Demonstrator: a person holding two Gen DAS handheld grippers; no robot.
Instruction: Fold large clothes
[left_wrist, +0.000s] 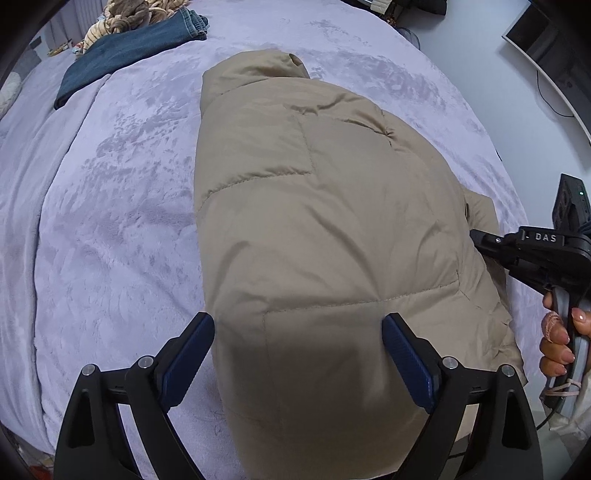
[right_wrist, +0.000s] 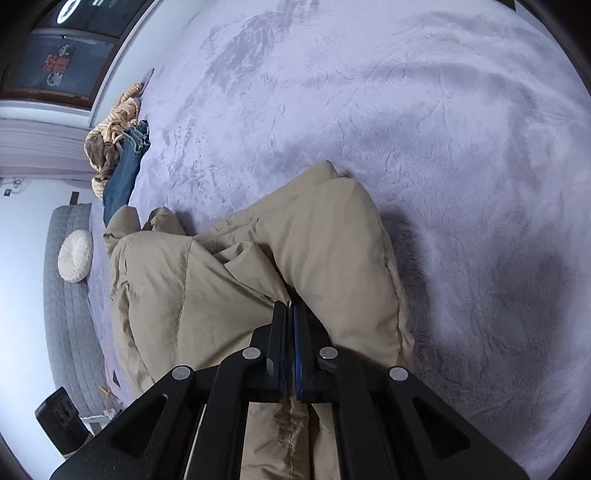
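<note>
Your left gripper (left_wrist: 298, 354) stands wide open above the near end of the tan puffer jacket (left_wrist: 317, 229), its pads clear of the cloth. The jacket lies on the lilac blanket (left_wrist: 110, 229), its long axis running straight ahead of that gripper toward the collar. Your right gripper (right_wrist: 290, 314) is clamped shut on a pinch of jacket fabric at its tips, beside the sleeve (right_wrist: 343, 236) that juts ahead and right of it. The right hand (left_wrist: 557, 343) is nearer that sleeve. Only the right wrist view shows the pinch; only the left shows the full body panel.
</note>
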